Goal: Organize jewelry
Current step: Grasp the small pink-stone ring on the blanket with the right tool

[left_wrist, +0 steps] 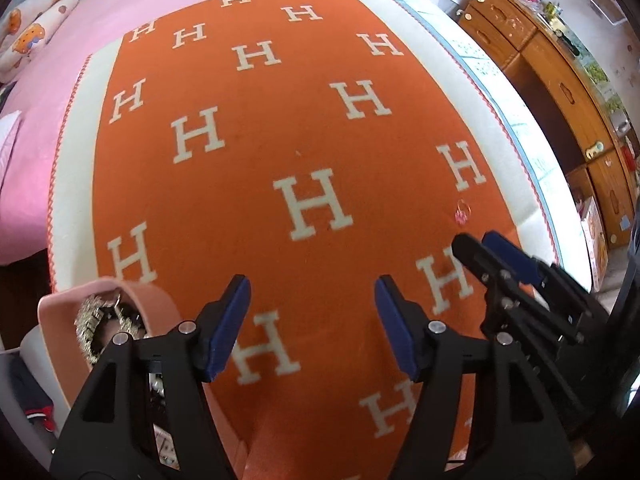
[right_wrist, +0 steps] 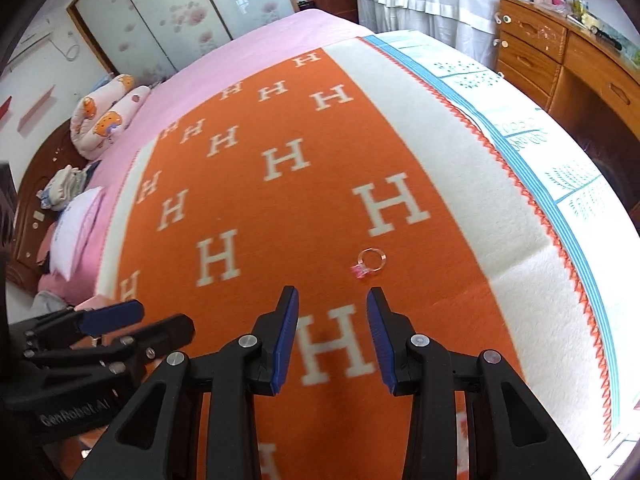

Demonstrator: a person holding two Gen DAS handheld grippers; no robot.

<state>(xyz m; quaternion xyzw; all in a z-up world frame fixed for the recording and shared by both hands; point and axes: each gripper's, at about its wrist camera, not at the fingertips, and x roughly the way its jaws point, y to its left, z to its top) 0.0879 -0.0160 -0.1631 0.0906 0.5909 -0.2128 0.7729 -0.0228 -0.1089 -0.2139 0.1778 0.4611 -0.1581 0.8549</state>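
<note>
Both grippers hang over the bed with nothing in them: my left gripper (left_wrist: 312,328) has its blue pads spread wide over the orange blanket (left_wrist: 248,168), and my right gripper (right_wrist: 333,336) stands with a narrower gap, its pads parted and only blanket between them. From the left wrist view I can see the right gripper (left_wrist: 486,246) off to the right, its tips pointing toward the ring; from the right wrist view the left gripper (right_wrist: 132,320) sits low at the left edge. The ring (right_wrist: 370,262) is a small clear pink band with a pink stone on one side (the stone faces the lower left in the right wrist view), lying flat on the orange cloth just ahead of my right gripper's tips, apart from them and touching neither pad. In the left wrist view the same ring (left_wrist: 462,212) shows as a small pink blur near the blanket's cream border, just beyond the right gripper. At the lower left of that view sits a pink box (left_wrist: 52,320) holding a heap of sparkling gold jewellery (left_wrist: 96,316), partly hidden behind my left gripper's frame, so I cannot tell what else is inside. A wooden dresser (right_wrist: 560,52) stands beyond the bed on the right, and patterned pillows (right_wrist: 104,116) lie on the pink sheet (right_wrist: 256,44) at the far left.
</note>
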